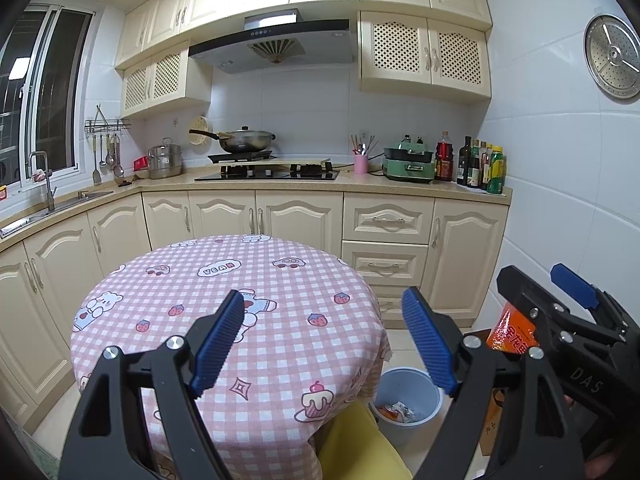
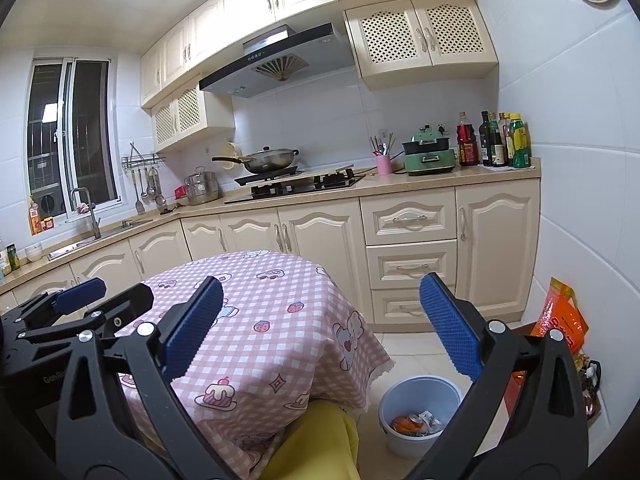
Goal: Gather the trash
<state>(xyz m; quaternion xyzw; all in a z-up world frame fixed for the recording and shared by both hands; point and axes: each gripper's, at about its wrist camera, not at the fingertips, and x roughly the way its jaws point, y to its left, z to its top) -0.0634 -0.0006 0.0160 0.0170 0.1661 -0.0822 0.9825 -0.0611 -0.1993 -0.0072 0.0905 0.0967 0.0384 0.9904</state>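
Your left gripper hangs above the round worktop with its pink checked cloth, and its fingers stand wide apart with nothing between them. Your right gripper is just beside it, on the right, and its fingers are also spread wide and hold nothing. The trash lies in the bin, a pale blue one that stands on the floor near the hanging edge of the cloth. An orange bag leans at the white wall, to the right of the bin. Something yellow shows low in both views, next to the bin.
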